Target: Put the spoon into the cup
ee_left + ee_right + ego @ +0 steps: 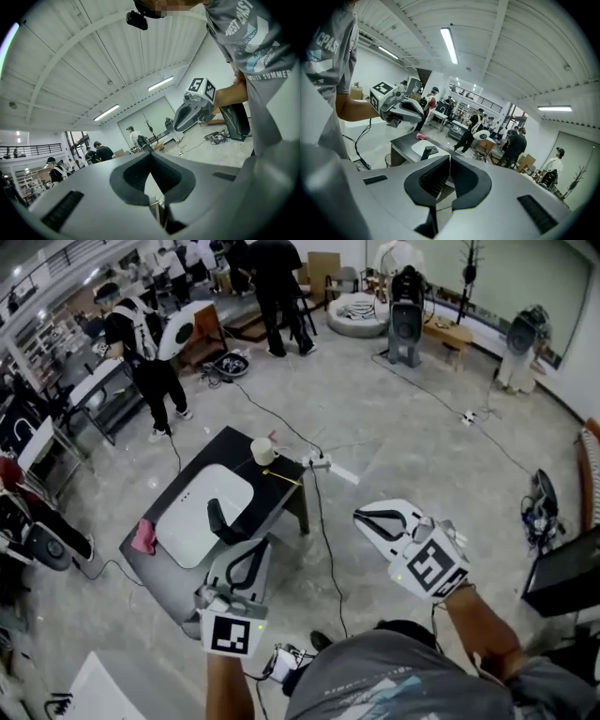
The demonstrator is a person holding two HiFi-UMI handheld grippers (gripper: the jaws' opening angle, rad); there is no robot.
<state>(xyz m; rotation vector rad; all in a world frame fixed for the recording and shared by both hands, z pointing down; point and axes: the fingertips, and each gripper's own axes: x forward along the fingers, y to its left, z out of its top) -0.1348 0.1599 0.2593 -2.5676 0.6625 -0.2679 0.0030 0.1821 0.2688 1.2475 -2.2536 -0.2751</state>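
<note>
A pink cloth [143, 536] is lying on the dark table [208, 454], off to the left of the left gripper's fingers and slightly beyond them. A white mat [202, 512] is lying just ahead of those fingers, and a black stand [221, 521] is sitting on it close in front of their tips. The left gripper [251, 549] is hanging at the near end of the table, its fingers [135, 173] pressing together at the tips and gripping nothing. Well beyond those fingers, at the far end of the table, the cup [262, 450] is standing upright. The spoon [282, 477] is lying flat on the tabletop just on the near side of the cup, outside it and running toward the table's right edge. Both are sitting well apart from either pair of fingers. The right gripper [362, 518] is hanging over the floor [441, 456] to the right of the table. Its fingers [433, 180] are likewise meeting at the tips with nothing caught between them. From these fingers, the cup and spoon are lying ahead and to the left. In the right gripper view, the table, the cloth and the mat are showing just past the closed tips, and the left gripper is showing up and to their left. Several people are standing far beyond both grippers.
</note>
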